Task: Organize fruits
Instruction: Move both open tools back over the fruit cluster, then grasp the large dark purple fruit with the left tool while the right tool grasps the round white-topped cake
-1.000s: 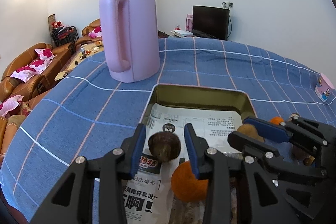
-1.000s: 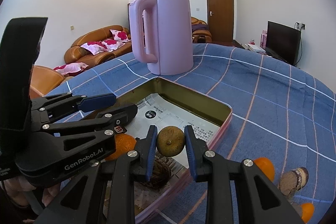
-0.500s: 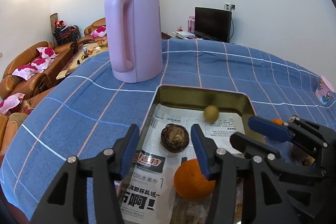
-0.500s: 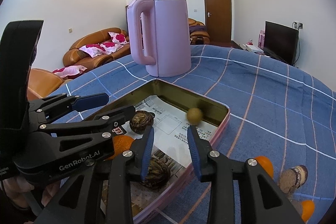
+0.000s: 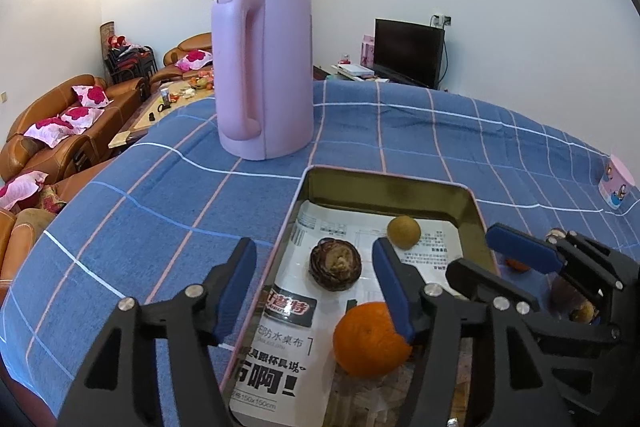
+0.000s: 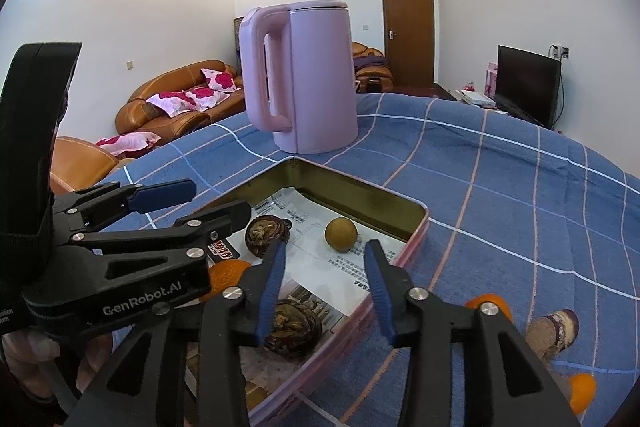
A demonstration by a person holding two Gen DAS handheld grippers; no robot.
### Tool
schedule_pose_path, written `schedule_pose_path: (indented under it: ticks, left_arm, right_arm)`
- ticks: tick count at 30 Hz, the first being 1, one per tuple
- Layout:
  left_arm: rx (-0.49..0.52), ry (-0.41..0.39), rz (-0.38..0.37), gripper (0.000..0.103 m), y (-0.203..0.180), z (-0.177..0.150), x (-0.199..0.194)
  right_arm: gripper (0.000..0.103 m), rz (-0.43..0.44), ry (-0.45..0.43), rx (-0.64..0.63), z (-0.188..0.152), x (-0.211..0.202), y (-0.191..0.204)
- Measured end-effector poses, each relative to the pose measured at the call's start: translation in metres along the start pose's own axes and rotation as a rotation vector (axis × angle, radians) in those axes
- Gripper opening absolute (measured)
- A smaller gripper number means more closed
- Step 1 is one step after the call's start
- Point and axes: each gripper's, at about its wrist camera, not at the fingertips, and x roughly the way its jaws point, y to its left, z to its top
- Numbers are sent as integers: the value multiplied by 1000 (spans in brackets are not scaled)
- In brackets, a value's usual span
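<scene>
While both claws were opening with nothing pinched, a pink kettle [image 5: 266,75] stood at twelve o'clock on the blue checked tabletop [image 5: 440,131], sofas [image 5: 60,131] beyond.

Right tongs [image 6: 326,269] opening, nothing between them, above the tin tray [image 6: 416,223] holding a round brown fruit [image 6: 341,234].

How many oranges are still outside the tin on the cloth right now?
2 that I can see: one orange just behind the right gripper's finger, another near the frame's lower right edge. The gripper's body may hide more.
</scene>
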Motion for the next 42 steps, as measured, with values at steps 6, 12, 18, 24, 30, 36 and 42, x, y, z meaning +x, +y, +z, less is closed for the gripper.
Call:
schedule_pose_path:
  ticks: [6,12,18,24,30,36,42]
  left_arm:
    - [-3,-22,-21,66,-7,-2,-14]
    - [16,-65,-50,70,-26,-6,-38]
    - [51,-88,-111,70,-63,-15,-57]
    - [118,-92,-158,72,-106,-26,-65]
    - [165,-58,-174,72,-134,-36,-60]
    - [184,-39,-173,72,-142,-39,-55]
    - [191,-21,-175,72,-147,-41,-48]
  right_arm:
    - [47,-10,-7,-23,-4,-15,2]
    - [50,-66,-23,-46,-20,-52,-9]
    - [52,-161,-24,20,-47,-99,-49]
    - [55,-274,-7,123,-73,-135,-96]
    - [56,-293,29,174,-86,-137,-118]
    - [56,-263,54,173,-87,-132,-119]
    - [56,-231,104,149,-86,-121,-114]
